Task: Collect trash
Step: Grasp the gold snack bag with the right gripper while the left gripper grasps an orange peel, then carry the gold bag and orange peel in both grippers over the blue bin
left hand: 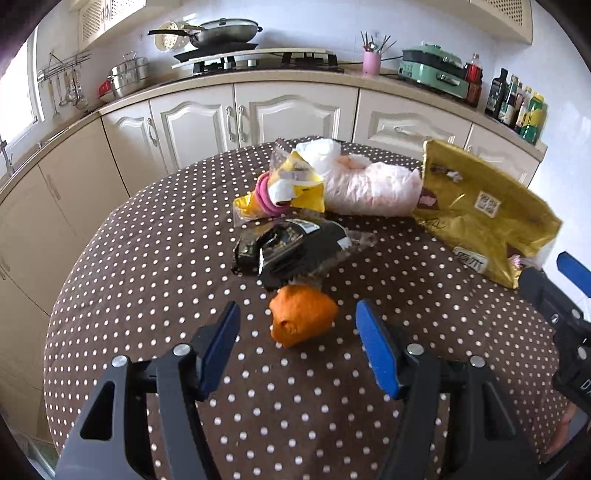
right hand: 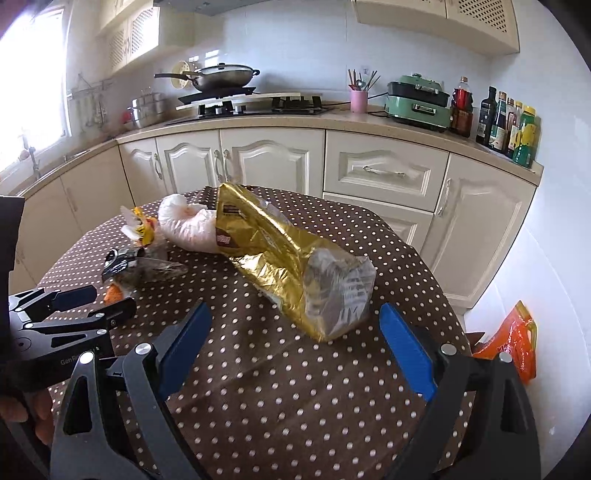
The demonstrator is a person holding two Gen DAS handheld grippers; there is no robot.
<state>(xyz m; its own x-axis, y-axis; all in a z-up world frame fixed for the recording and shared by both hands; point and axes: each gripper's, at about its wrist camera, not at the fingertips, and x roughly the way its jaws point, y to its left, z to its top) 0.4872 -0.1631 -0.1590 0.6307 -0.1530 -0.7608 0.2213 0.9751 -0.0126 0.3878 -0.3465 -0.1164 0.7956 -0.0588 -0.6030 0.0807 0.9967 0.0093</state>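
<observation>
Trash lies on a round brown polka-dot table. An orange peel sits between and just ahead of the fingertips of my open left gripper. Behind the peel are a black wrapper, a yellow wrapper with pink rings, a white plastic bag and a gold foil bag. My right gripper is open and empty, just short of the gold foil bag's near end. It also shows at the right edge of the left wrist view.
Cream kitchen cabinets curve behind the table, with a stove and wok, a pink utensil cup, a green appliance and bottles. An orange bag lies on the floor at the right of the table.
</observation>
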